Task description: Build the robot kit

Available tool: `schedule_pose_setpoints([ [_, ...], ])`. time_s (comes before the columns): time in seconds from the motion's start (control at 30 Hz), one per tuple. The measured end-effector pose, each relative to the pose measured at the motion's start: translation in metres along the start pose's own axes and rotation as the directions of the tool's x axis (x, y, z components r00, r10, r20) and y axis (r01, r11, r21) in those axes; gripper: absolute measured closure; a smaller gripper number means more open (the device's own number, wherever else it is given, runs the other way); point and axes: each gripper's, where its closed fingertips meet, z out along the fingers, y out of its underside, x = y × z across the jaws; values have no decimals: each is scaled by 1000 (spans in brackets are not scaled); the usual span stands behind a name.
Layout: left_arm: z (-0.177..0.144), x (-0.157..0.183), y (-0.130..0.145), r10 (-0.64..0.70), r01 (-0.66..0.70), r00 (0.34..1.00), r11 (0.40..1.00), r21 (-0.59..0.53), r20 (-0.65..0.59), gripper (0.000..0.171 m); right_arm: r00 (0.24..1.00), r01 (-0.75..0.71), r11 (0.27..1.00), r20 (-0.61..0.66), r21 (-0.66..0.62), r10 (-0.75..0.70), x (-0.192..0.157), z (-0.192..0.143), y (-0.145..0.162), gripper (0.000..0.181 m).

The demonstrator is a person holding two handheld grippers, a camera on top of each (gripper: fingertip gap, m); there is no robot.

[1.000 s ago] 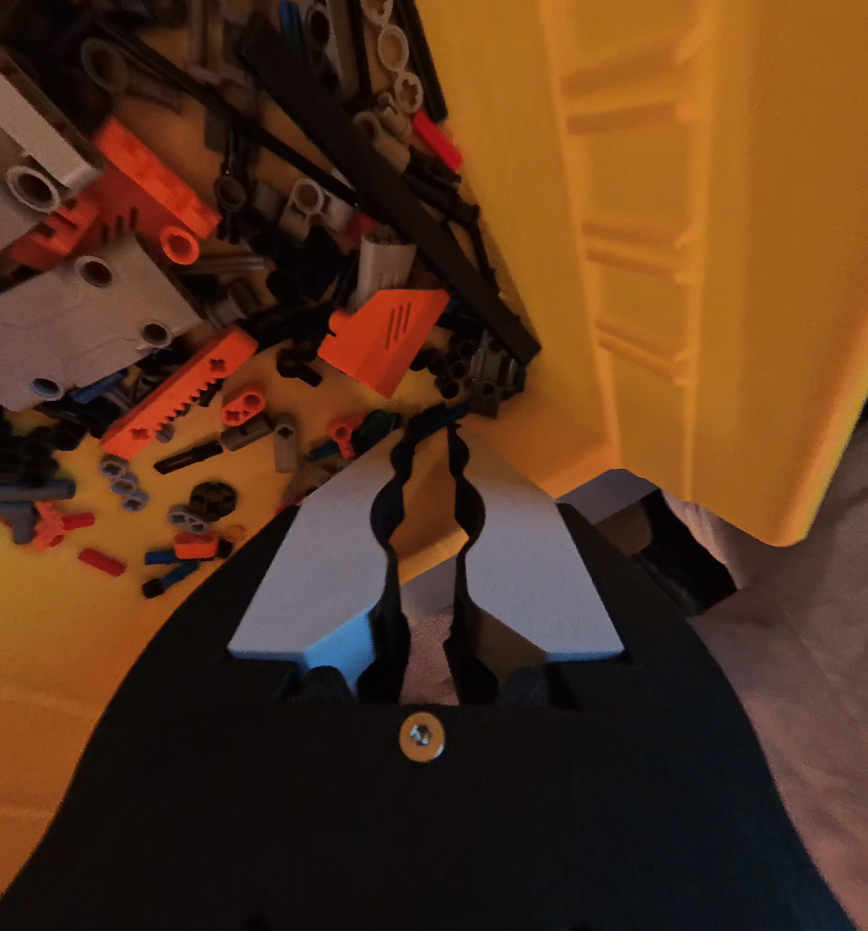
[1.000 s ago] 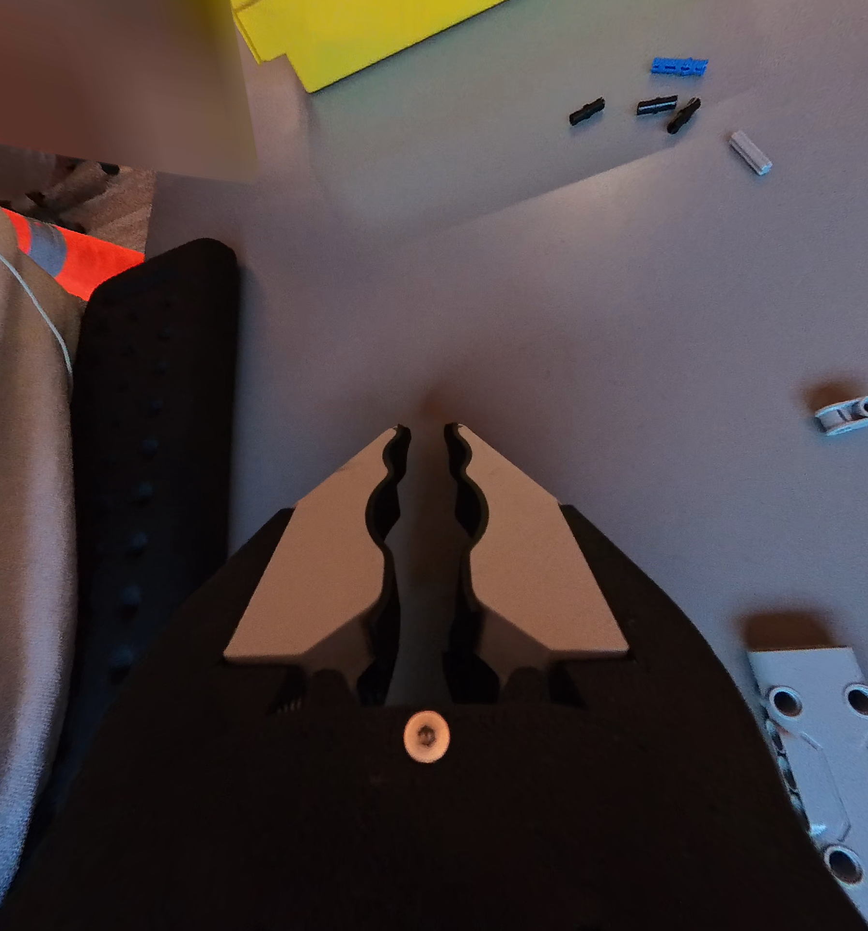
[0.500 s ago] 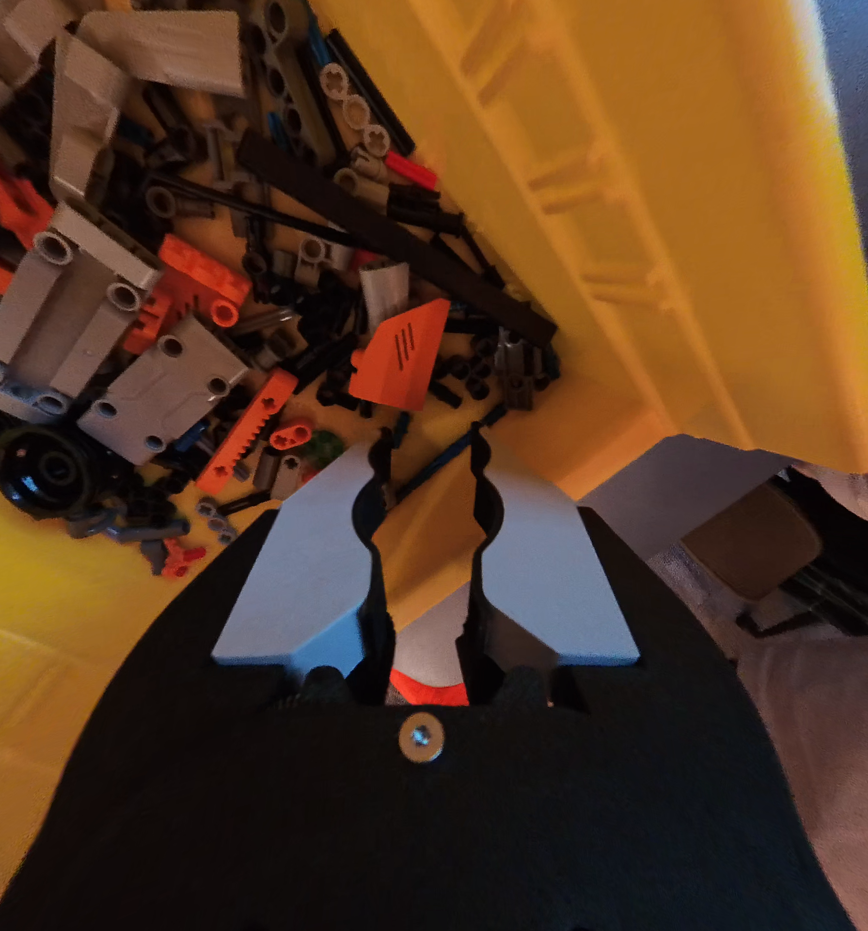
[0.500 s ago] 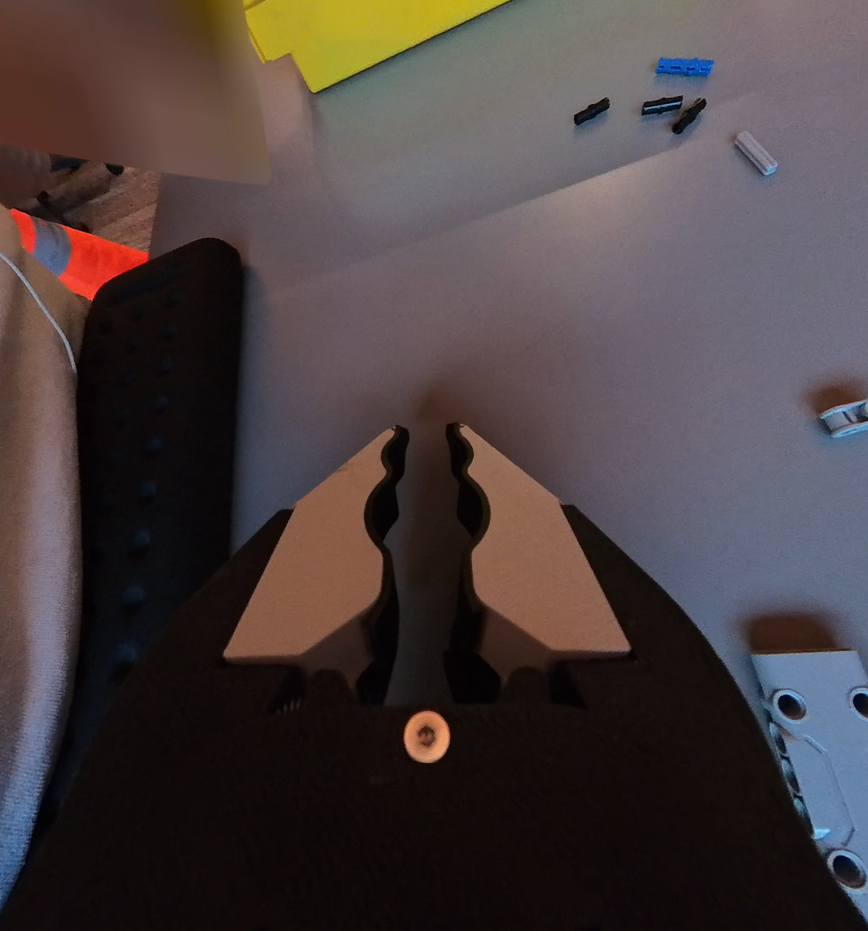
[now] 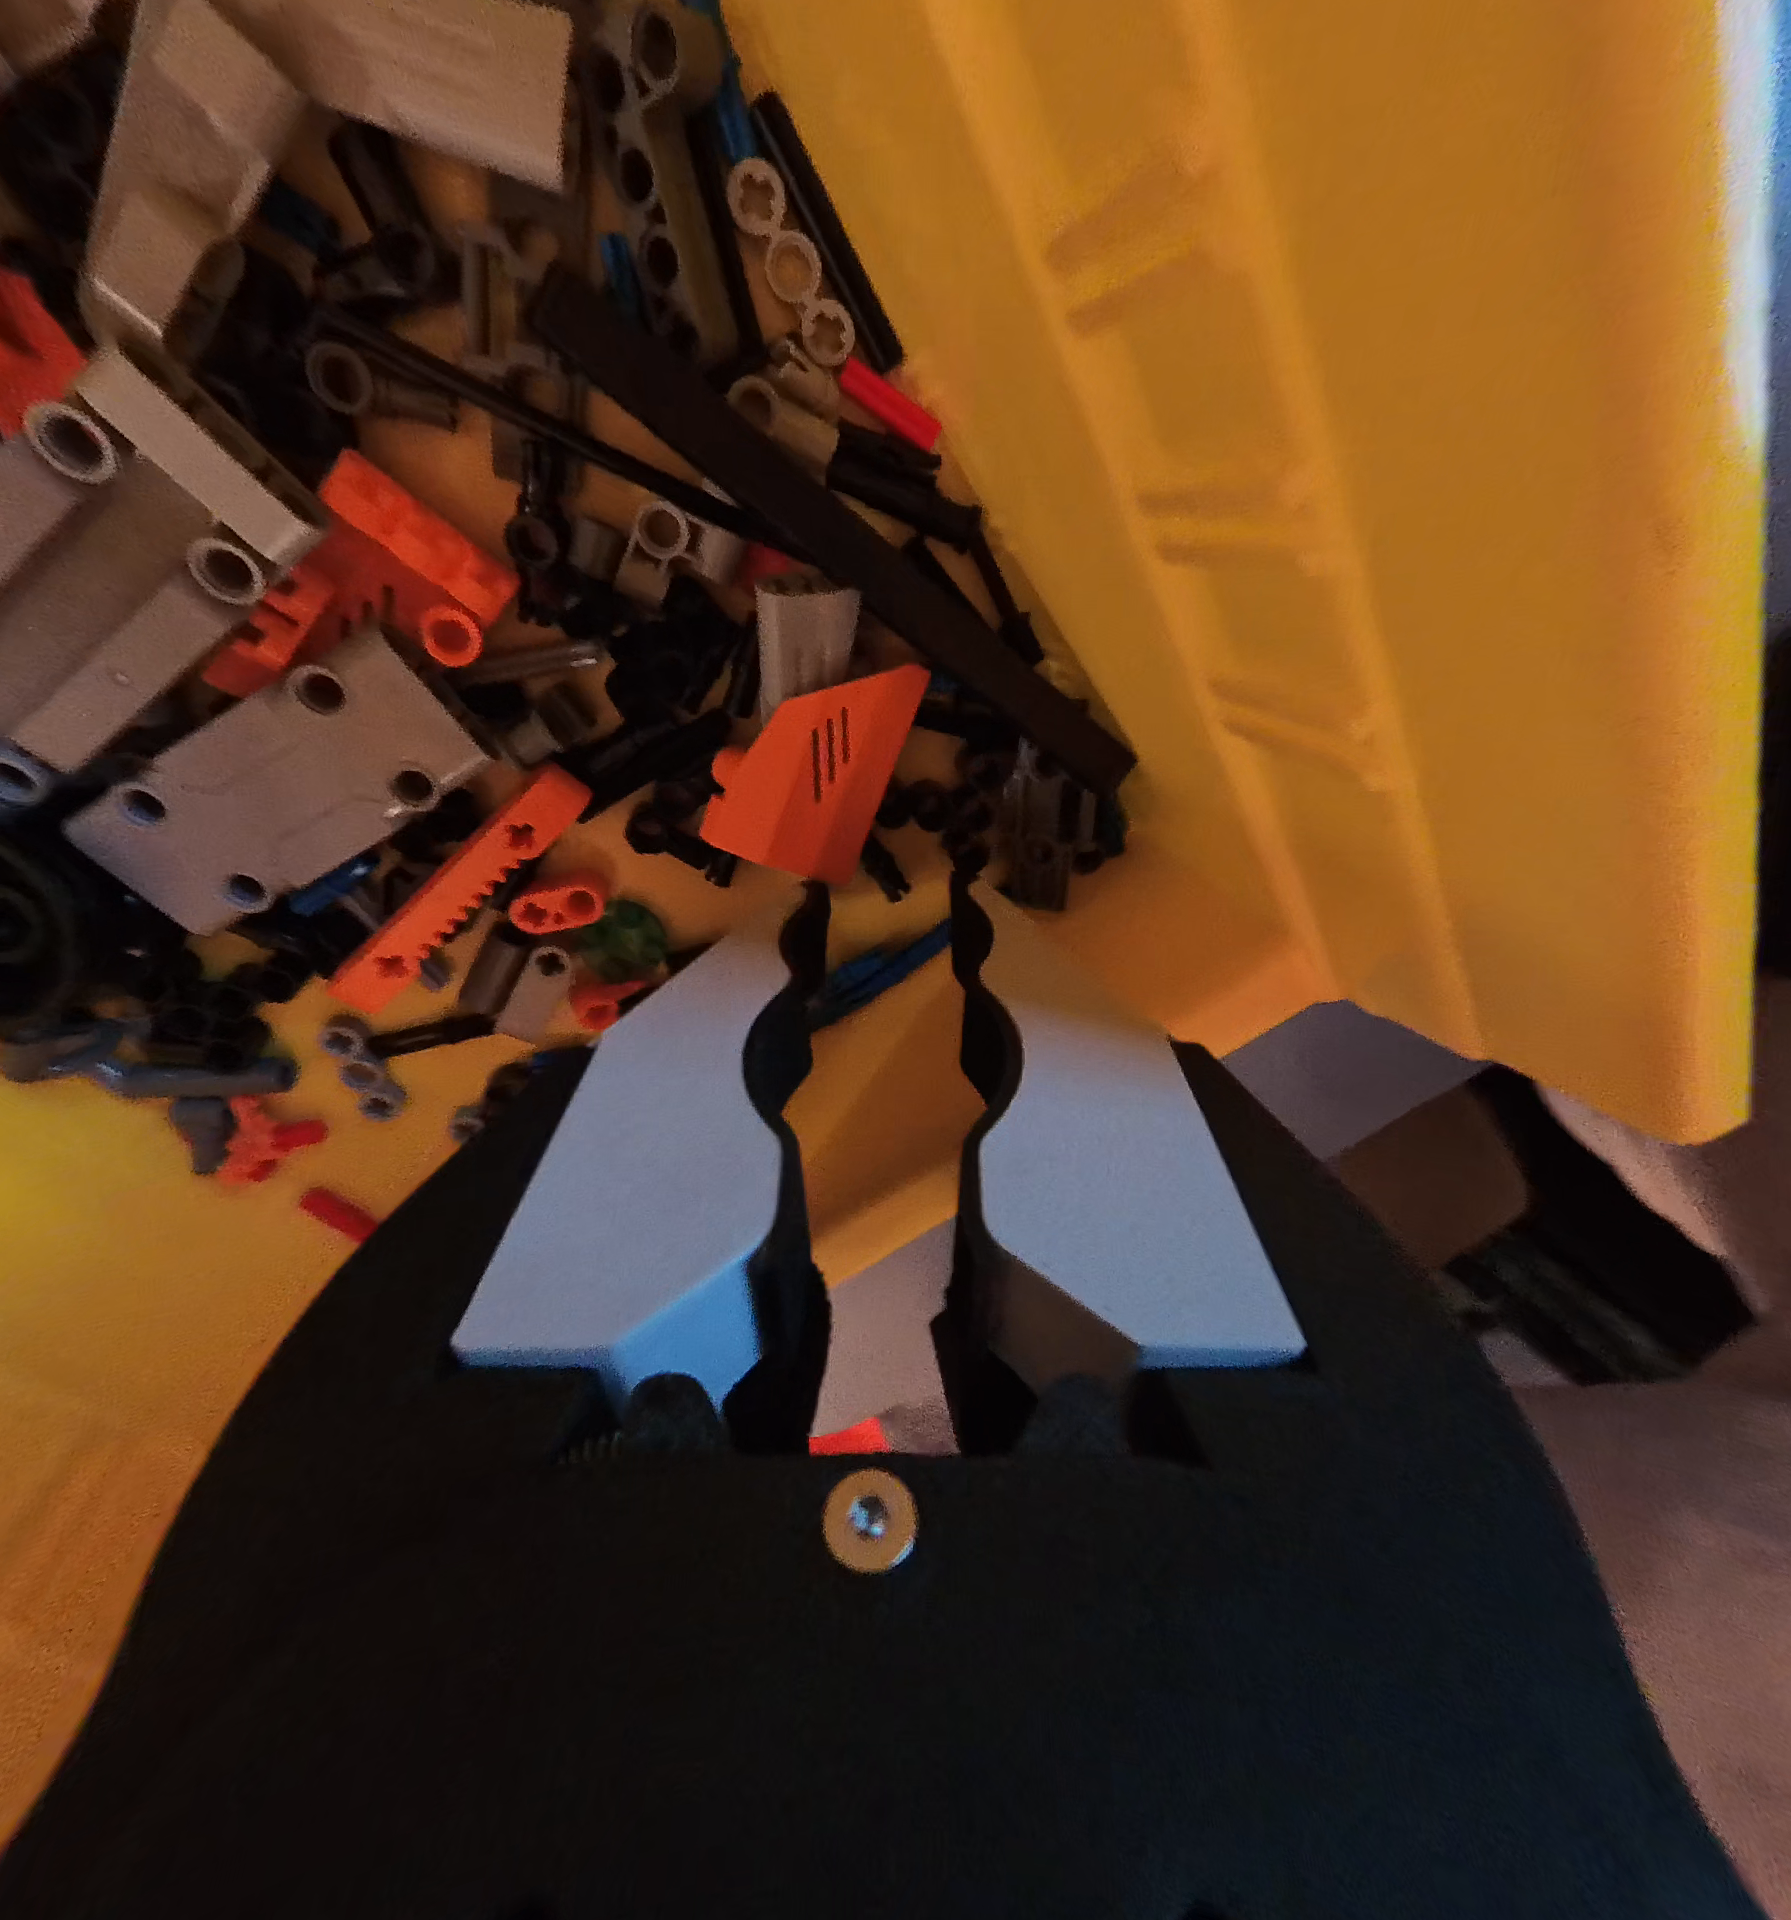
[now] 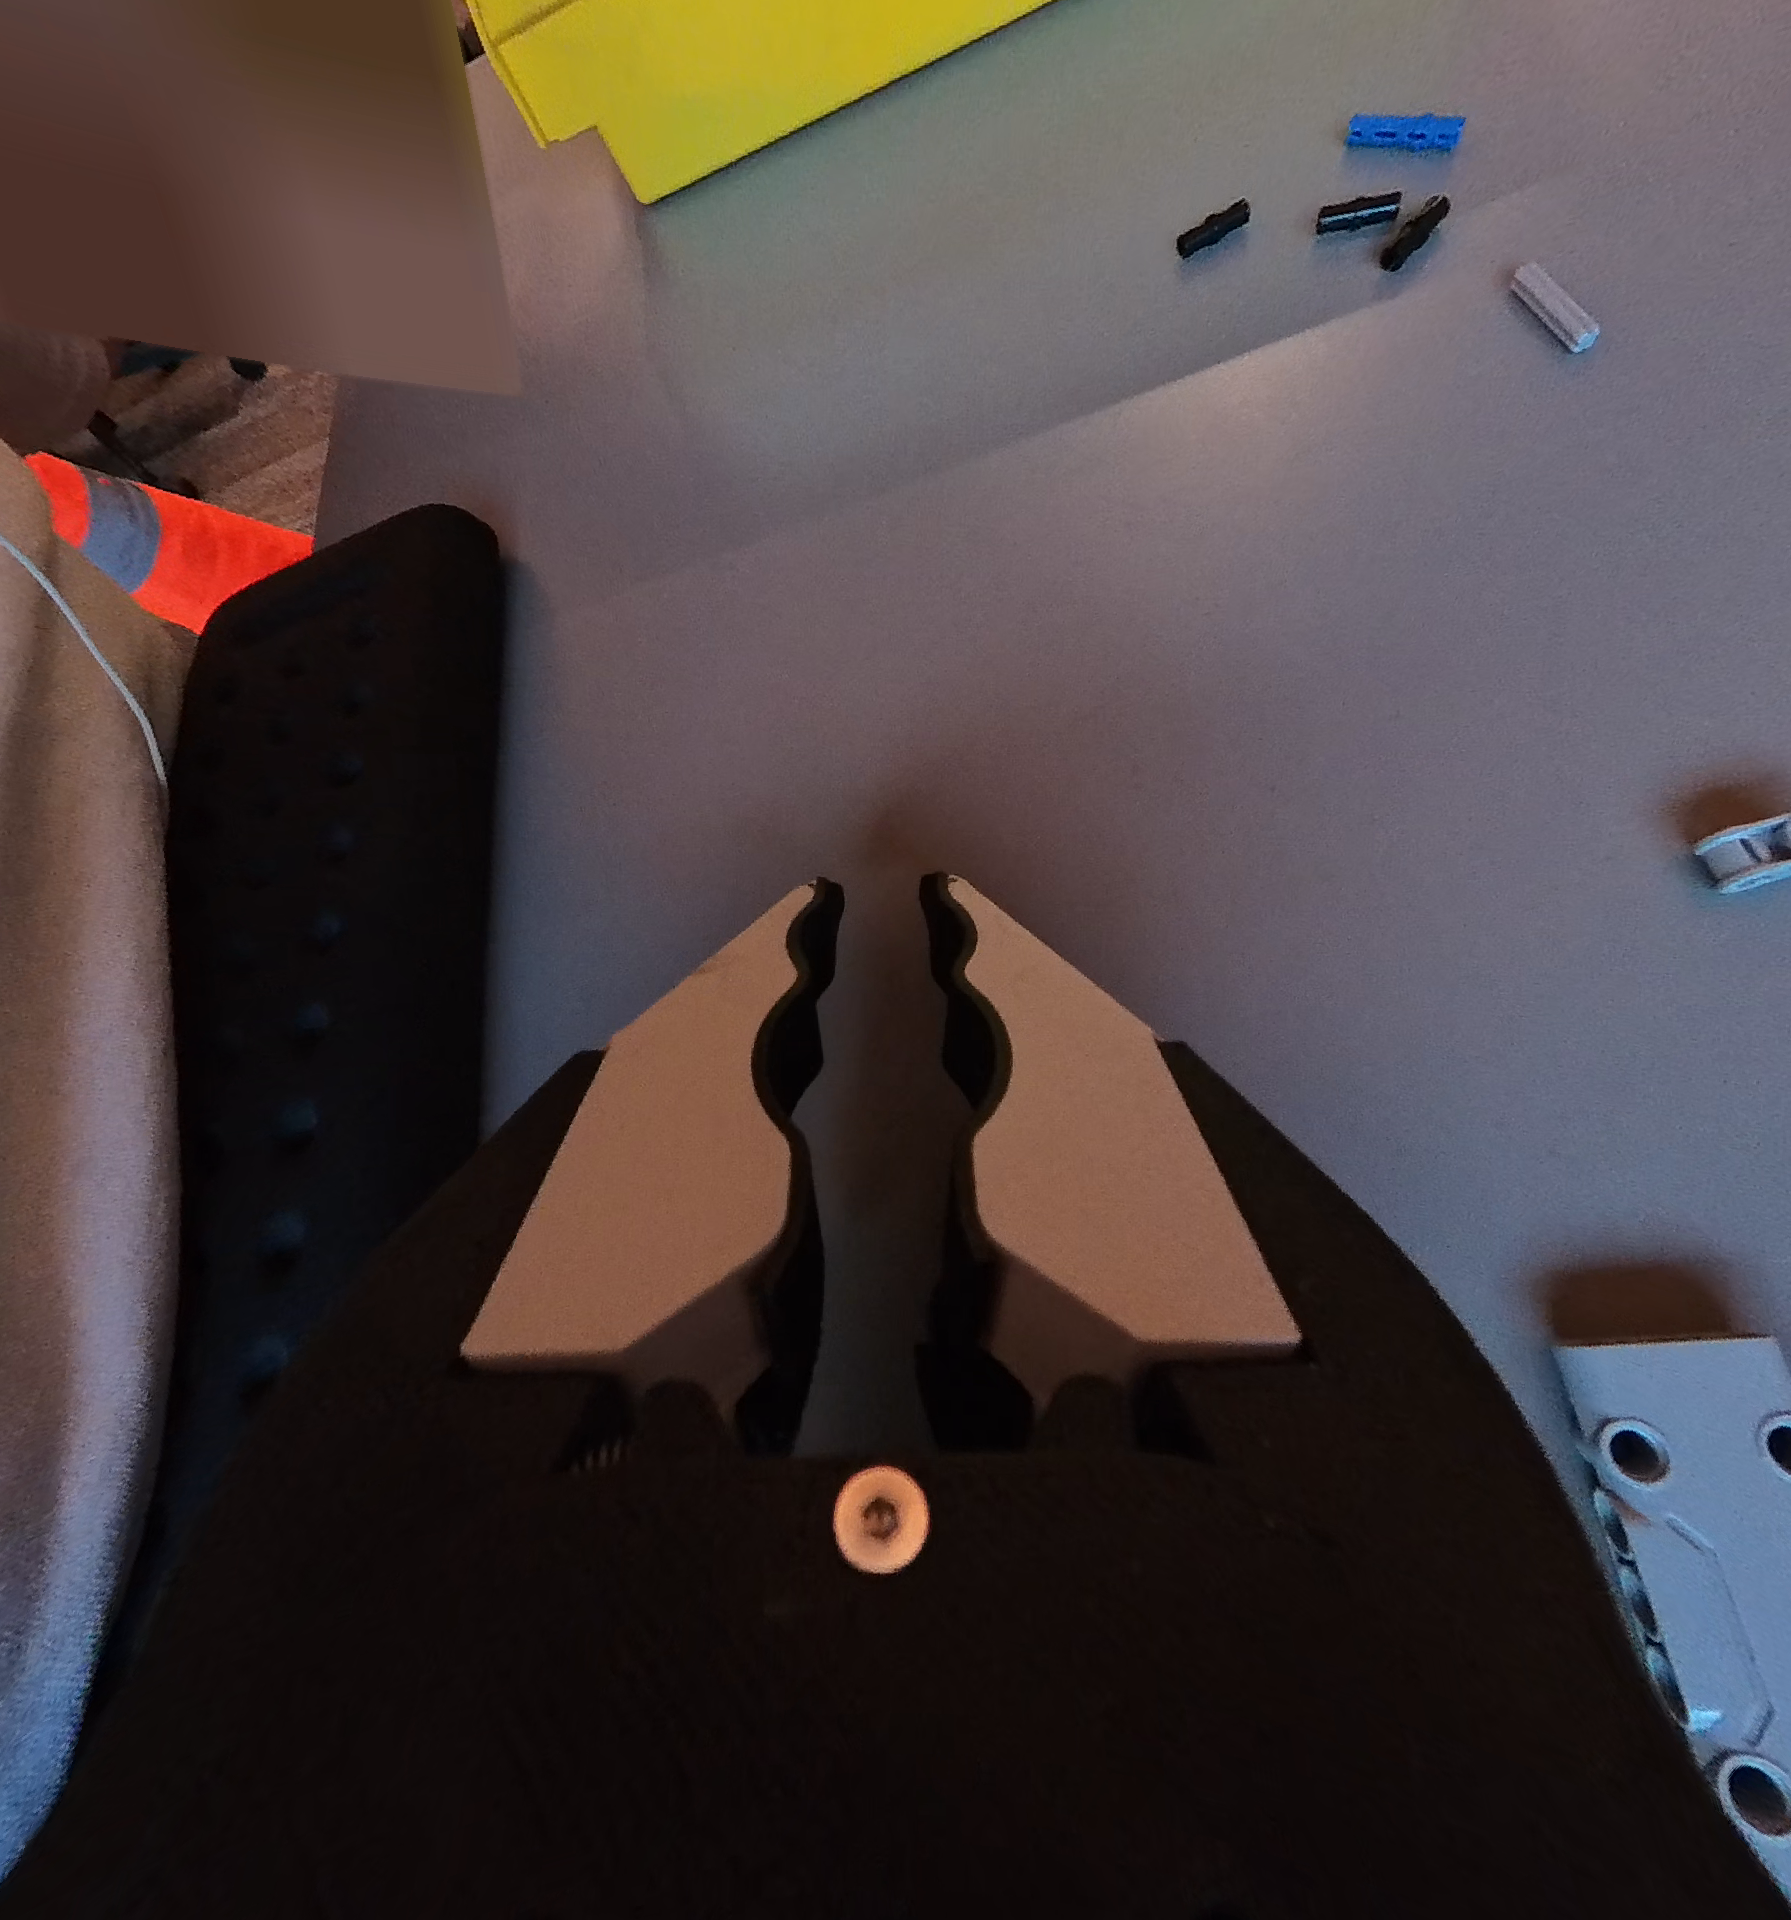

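Since the earlier frames, the left gripper [image 5: 888,904] has closed in on the heap of building parts, and its fingers stand slightly narrower than half a second ago. The right gripper [image 6: 880,883] has barely shifted.

**Left gripper.** The fingers are a narrow gap apart and hold nothing. The tips sit just short of the orange panel [image 5: 818,779], inside the yellow bin [image 5: 1390,520]. A thin blue pin [image 5: 886,961] shows through the gap; contact cannot be confirmed.

**Right gripper.** The fingers are a narrow gap apart and empty, poised over bare desk [image 6: 1182,623]. The nearest parts are the grey connector [image 6: 1774,847] and the grey plate [image 6: 1722,1558], both well to its right.

**Handling note (judgement).** Parts in the bin lie loose and overlapped, so fingers closing there would probably touch neighbouring parts. The slanted panel offers sloped faces that may slip.

**Materials and shapes.**
- All parts are hard, smooth moulded plastic.
- Orange panel: wedge-shaped, with three slits.
- Orange rack [image 5: 455,894]: long, with a toothed edge.
- Grey blocks [image 5: 278,769]: flat, with round holes.
- Black beam [image 5: 839,551]: long and slim, lying against the ribbed bin wall.
- On the desk are three black pins [image 6: 1213,227] and a blue piece [image 6: 1405,132].
- Finger pads are black with a wavy profile, set in pale grey housings.
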Motion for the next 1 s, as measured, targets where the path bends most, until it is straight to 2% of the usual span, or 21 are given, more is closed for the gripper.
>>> schedule_pose_setpoints([
  [0.07, 0, -2, -2, -71, 71, 997, 997, 9, -10, 147, 1000, 0, 1000, 0, 0, 0, 0, 0, 0, 163],
  [0.13, 0, -7, -3, -116, 116, 993, 993, 12, 13, 156, 1000, 4, 1000, 1, 0, -4, -1, 0, 0, 162],
  [0.3, 1, -5, -3, -113, 114, 992, 994, -3, 60, 167, 1000, 11, 1000, 3, -1, -11, -3, 0, 0, 160],
  [0.47, -2, -14, 5, -168, 170, 982, 985, -11, 88, 169, 1000, 25, 1000, -1, -4, -25, -4, 1, 1, 159],
  [0.57, -7, -15, 9, -208, 207, 977, 978, 21, 46, 169, 999, 41, 999, -8, -8, -41, -5, 1, 2, 158],
  [0.67, -24, -14, 6, -237, 234, 971, 967, 101, 12, 169, 998, 56, 998, -11, -13, -57, -6, 2, 2, 157],
  [0.8, -65, -7, -8, -240, 220, 969, 940, 259, 49, 169, 998, 56, 998, -3, -16, -56, -9, 3, 2, 158],
  [0.9, -106, 24, -41, -168, 119, 983, 892, 435, 75, 169, 997, 79, 997, -15, -22, -79, -9, 4, 3, 158],
  [1.0, -136, 60, -89, -114, 15, 984, 814, 580, 135, 169, 996, 88, 996, -28, -25, -89, -9, 5, 3, 158],
])
